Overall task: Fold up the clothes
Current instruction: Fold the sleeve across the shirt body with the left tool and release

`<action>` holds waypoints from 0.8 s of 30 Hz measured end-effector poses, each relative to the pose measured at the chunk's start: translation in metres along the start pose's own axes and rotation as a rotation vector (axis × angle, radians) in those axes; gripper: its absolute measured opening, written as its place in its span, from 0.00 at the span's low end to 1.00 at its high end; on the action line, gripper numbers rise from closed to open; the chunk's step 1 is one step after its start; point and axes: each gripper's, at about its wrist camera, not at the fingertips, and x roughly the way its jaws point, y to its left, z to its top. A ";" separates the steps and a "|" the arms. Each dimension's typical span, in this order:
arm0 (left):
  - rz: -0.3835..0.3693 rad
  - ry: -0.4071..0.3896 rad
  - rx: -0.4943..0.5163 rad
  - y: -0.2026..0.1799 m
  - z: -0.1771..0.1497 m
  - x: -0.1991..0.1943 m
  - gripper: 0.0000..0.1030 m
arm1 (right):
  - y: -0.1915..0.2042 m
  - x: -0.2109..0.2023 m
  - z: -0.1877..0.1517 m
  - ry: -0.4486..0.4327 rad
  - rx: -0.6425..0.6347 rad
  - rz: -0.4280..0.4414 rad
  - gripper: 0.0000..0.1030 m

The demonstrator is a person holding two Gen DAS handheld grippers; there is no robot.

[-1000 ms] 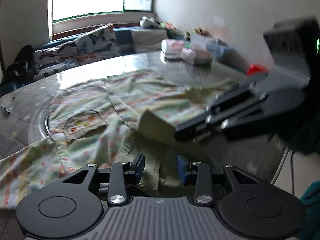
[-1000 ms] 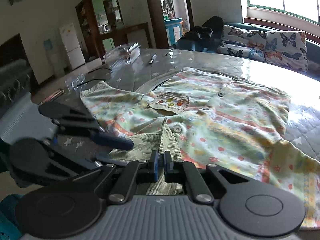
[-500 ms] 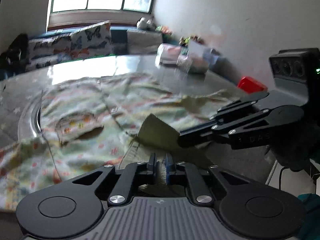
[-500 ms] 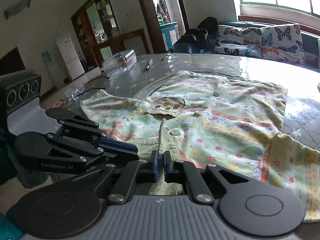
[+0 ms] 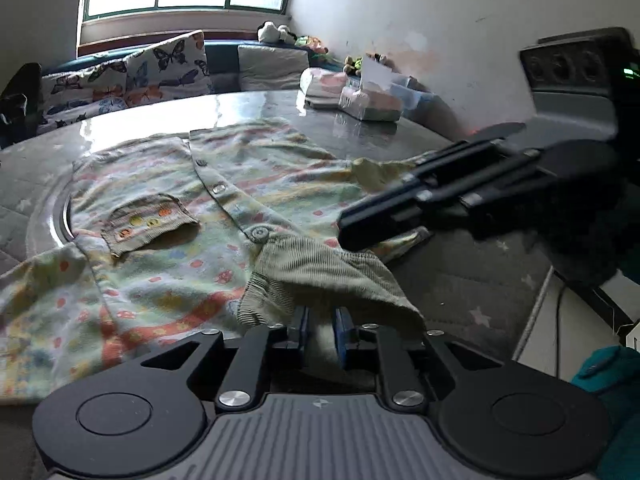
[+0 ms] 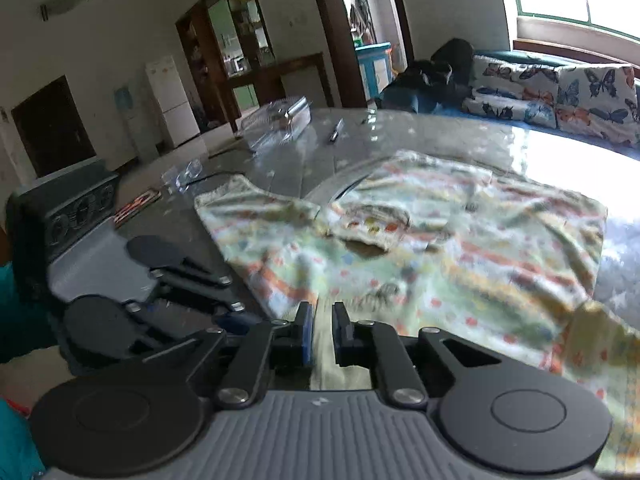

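A pale green child's shirt (image 5: 168, 184) with a coloured print and a chest pocket (image 5: 148, 224) lies spread on the table. Its ribbed green collar (image 5: 320, 276) is pulled up into my left gripper (image 5: 322, 328). The blue pads pinch the collar while the jaws are opening a little. My right gripper (image 6: 322, 328) hangs over the shirt's near edge (image 6: 480, 240). Its jaws are opening, a narrow gap shows, and no cloth stands up between the pads. In the left wrist view the right gripper (image 5: 352, 232) points at the collar from the right. The left gripper (image 6: 234, 294) sits just left of it.
The round table (image 5: 460, 280) has a grey quilted top under glass; its edge and the floor lie at the right. Boxes and packets (image 5: 360, 96) stand at the back, a clear plastic box (image 6: 280, 120) and a pen (image 6: 335, 132) farther off. Butterfly cushions (image 5: 160, 68) line the bench.
My left gripper went from open to closed on the collar and has lifted it. The right gripper's jaws, shut on the collar before, have parted slightly and the collar no longer rises between them.
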 end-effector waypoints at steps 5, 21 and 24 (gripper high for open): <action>0.037 -0.083 -0.049 0.011 0.008 -0.023 0.23 | -0.007 0.028 -0.004 0.052 -0.007 -0.050 0.10; 0.012 -0.012 -0.132 0.016 0.025 0.047 0.23 | -0.033 0.016 -0.039 0.055 0.065 -0.172 0.25; 0.014 -0.008 -0.129 0.017 0.021 0.049 0.23 | -0.043 -0.005 -0.047 -0.005 0.128 -0.189 0.28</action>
